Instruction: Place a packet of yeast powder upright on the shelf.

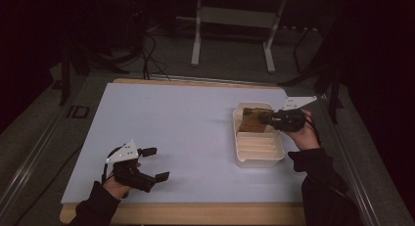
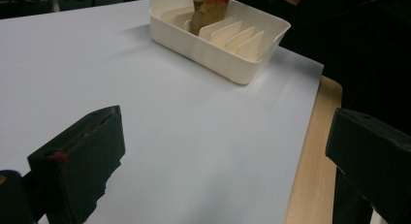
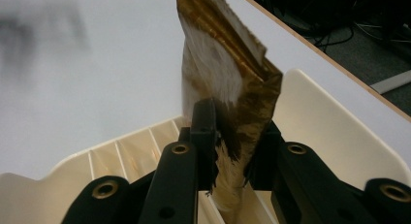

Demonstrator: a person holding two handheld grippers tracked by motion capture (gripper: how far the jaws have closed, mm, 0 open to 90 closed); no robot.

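Right gripper (image 1: pixel 268 119) clamps brown foil packet (image 1: pixel 252 119) over far slot of cream divider tray (image 1: pixel 259 160); left gripper (image 1: pixel 155 163) jaws wide above white tabletop (image 1: pixel 186 123).

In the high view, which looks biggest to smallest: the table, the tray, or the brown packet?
1. Table, by far the biggest.
2. Tray, much smaller.
3. Packet, the smallest. It sits in the tray's far end, held by the right gripper.

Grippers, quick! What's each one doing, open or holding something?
Left gripper: open, holding nothing, above the white table sheet.
Right gripper: shut on the crinkly brown-and-white packet, over the cream plastic slotted tray.
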